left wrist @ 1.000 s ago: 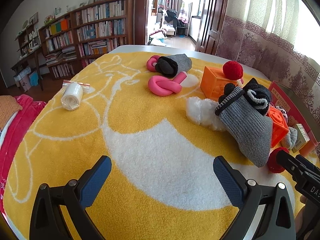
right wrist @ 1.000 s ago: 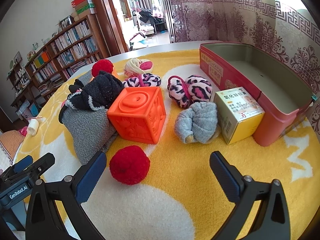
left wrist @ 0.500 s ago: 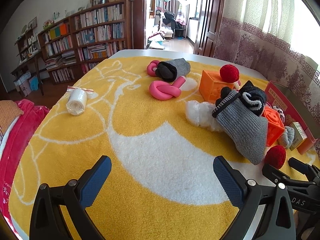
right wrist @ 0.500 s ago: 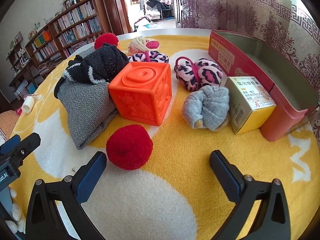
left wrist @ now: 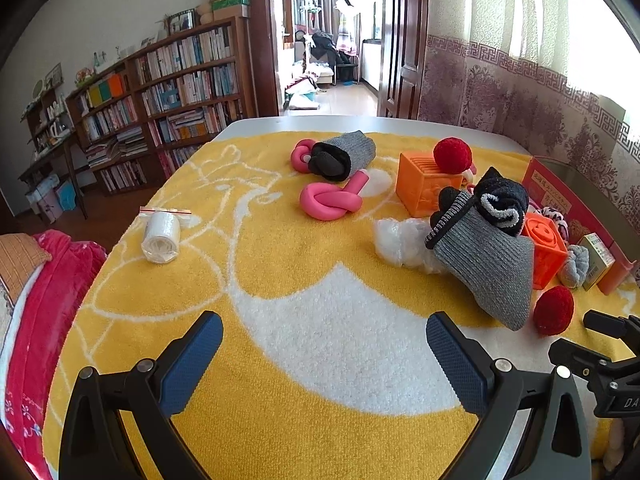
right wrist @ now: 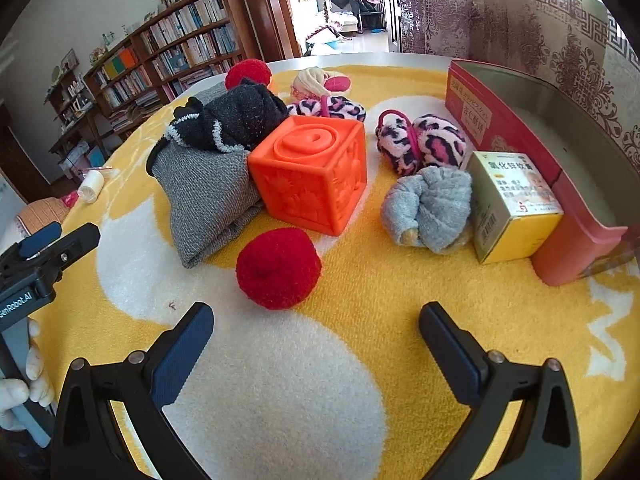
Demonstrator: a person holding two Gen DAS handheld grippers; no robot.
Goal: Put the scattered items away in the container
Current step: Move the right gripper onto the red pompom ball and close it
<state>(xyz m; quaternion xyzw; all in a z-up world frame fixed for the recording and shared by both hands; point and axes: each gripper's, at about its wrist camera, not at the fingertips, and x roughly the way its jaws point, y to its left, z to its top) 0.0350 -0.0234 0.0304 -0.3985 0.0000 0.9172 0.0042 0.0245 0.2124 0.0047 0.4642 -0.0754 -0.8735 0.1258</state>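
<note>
Both pairs of tongs hang low over the yellow-and-white terry towel [right wrist: 360, 304] on the table, jaws spread wide and empty. The right tongs [right wrist: 316, 330] point at a fuzzy red pompom ball [right wrist: 278, 268] lying just ahead of their tips. Behind it stands an embossed orange rubber cube [right wrist: 310, 172], with a grey ribbed knit sock [right wrist: 200, 196] leaning against its left side. A balled pale-grey sock [right wrist: 430, 208] touches a small yellow cardboard box [right wrist: 512, 204], which stands against the red rectangular tin container [right wrist: 568, 216]; its visible interior is bare. The left tongs [left wrist: 324, 340] face open towel; farther off lie a knotted pink foam tube [left wrist: 330, 200] and a rolled clear plastic bag [left wrist: 161, 236].
</note>
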